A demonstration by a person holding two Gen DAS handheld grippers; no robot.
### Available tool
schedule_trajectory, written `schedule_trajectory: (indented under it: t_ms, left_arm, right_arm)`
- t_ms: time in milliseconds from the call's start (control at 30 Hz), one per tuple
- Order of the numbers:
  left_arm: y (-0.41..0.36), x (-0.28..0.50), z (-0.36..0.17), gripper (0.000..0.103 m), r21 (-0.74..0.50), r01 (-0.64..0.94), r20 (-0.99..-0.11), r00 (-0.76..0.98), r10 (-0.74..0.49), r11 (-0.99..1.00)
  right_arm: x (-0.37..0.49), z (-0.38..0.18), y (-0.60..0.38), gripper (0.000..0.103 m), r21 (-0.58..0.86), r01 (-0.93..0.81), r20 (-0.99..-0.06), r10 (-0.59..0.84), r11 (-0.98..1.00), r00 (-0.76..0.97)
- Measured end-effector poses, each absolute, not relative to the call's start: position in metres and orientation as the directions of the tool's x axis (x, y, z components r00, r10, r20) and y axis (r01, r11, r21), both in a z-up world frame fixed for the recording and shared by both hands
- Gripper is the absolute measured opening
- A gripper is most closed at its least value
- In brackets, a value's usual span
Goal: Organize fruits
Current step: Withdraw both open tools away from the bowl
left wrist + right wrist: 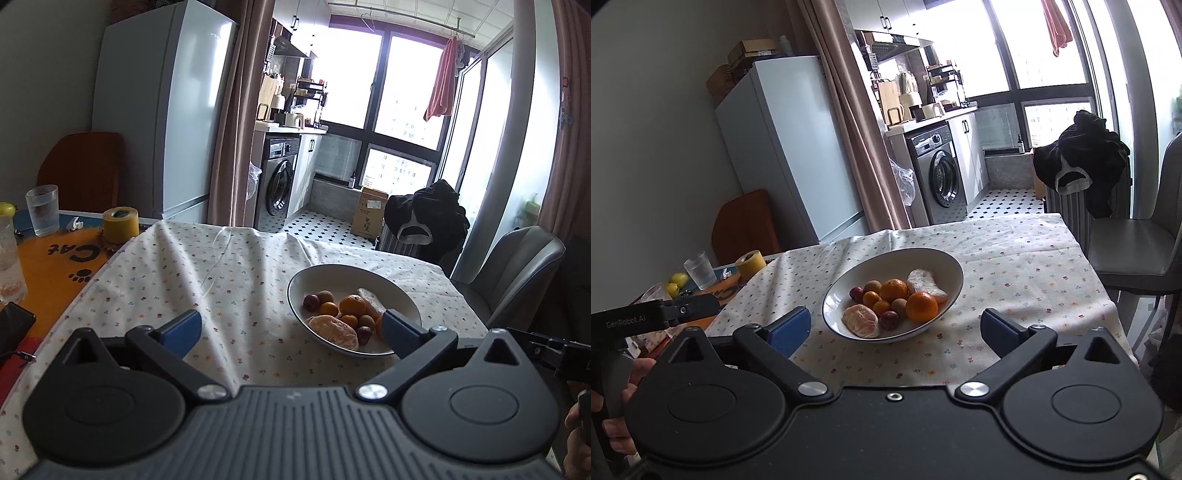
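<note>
While both grippers hang above the near edge of the bench (1015,266), the white bowl (945,260) sits on the flowered cloth (229,273) holding all the fruit: a peeled mandarin (861,320) at its near rim, two oranges (922,305), small kumquats (871,297), dark red plums (888,319) and a wrapped piece (925,282) at the far side. Left gripper (291,334): fingers spread wide, empty, its right pad overlapping the bowl's near rim in view. Right gripper (895,330): fingers spread, empty, just short of the bowl. A yellow tape roll (120,224) and a glass (43,210) stand far left.

A home dining corner: fridge (783,147), washing machine (938,170), clothed table (1015,258).
</note>
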State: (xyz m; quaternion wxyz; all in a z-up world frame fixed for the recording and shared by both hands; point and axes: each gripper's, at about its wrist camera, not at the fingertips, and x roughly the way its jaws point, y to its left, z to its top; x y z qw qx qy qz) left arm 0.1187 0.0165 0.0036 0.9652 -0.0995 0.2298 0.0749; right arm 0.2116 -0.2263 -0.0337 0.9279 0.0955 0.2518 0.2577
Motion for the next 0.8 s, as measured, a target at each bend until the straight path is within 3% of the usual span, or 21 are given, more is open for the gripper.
schedule_trajectory:
  t_ms: [800]
  left_arm:
    - [0.009,0.054,0.008,0.103,-0.13,-0.129,-0.491,0.87,0.049,0.983]
  right_arm:
    - [0.16,-0.023,-0.244,0.103,0.289,-0.365,-0.46,0.463,0.885,0.757]
